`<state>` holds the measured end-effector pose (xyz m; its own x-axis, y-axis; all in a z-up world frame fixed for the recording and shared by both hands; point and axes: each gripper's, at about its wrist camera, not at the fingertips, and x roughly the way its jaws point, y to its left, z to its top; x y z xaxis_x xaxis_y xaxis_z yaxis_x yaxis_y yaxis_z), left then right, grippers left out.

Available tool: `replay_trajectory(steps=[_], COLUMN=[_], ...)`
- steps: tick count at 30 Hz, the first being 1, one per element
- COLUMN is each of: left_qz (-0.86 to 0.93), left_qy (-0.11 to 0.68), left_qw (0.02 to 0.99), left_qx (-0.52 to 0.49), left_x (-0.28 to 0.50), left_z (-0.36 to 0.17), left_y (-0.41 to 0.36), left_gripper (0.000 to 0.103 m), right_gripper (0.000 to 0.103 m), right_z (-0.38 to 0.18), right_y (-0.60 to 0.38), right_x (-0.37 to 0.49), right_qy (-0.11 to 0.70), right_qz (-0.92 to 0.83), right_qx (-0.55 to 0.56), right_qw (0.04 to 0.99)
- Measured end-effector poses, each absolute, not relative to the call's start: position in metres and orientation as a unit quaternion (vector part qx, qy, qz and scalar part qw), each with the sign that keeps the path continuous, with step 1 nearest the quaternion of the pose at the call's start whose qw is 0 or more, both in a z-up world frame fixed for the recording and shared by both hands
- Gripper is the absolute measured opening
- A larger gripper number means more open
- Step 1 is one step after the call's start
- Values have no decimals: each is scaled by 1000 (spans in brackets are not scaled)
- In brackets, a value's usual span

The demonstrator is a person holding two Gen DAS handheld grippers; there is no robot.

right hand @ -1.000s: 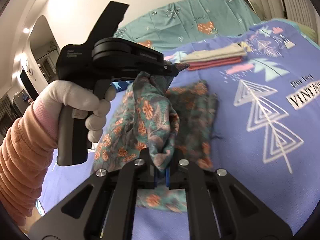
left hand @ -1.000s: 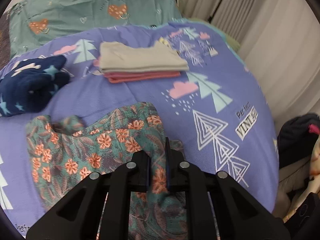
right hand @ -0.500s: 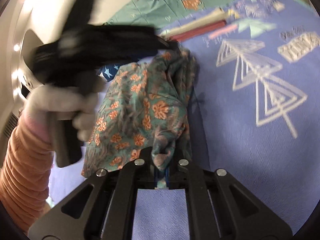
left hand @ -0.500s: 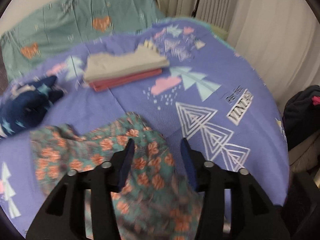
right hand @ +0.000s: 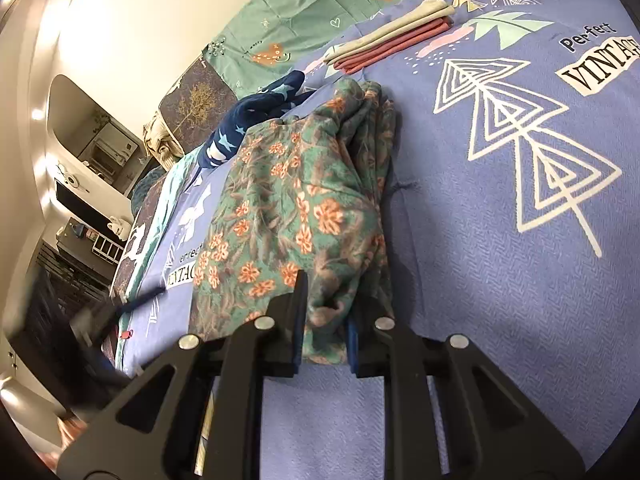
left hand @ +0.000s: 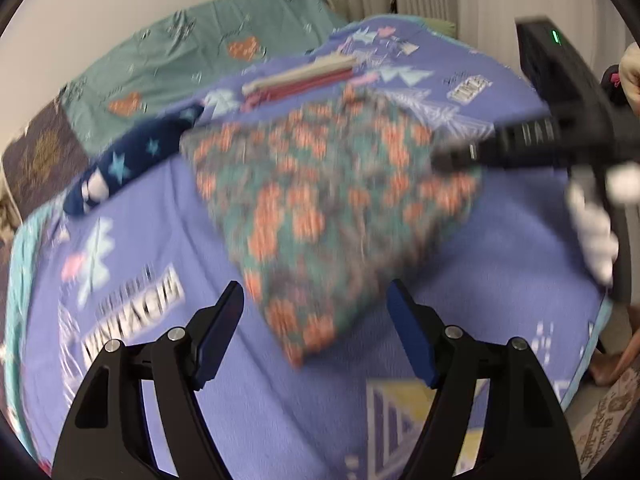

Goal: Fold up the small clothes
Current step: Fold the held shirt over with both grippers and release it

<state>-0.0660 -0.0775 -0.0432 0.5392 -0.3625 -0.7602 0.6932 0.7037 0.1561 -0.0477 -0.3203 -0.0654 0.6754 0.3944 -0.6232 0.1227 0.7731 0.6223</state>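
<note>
The floral garment lies folded on the purple bedspread, near the folded stack and the navy star cloth. The left gripper points downward with its jaws wide apart, having just been opening; nothing sits between them. The right gripper has just been opening slightly; a fold of the garment sits between its jaws, which are close together.

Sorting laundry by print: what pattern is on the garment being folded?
Orange flowers on green, floral garment; clearest in the right wrist view.
</note>
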Motion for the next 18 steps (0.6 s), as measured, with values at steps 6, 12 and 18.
replay_trajectory(steps=[6,12,18], left_qz=[-255,-208,-240], left_qy=[333,335,355], left_qw=[870,901,889], left_qx=[257,183,162], left_x=[-68,-50,-60], left_z=[-60,-52,-57], left_y=[-73,-35,-28], left_gripper=[74,64,49], right_gripper=[7,8,31], right_z=[-35,-35,-65], right_y=[-315,-315,-318], right_x=[-48,-60,-74], right_qy=[364,390,427], right_qz=[108,75,3], right_qx=[356,326,271], right_qw=[854,858,863])
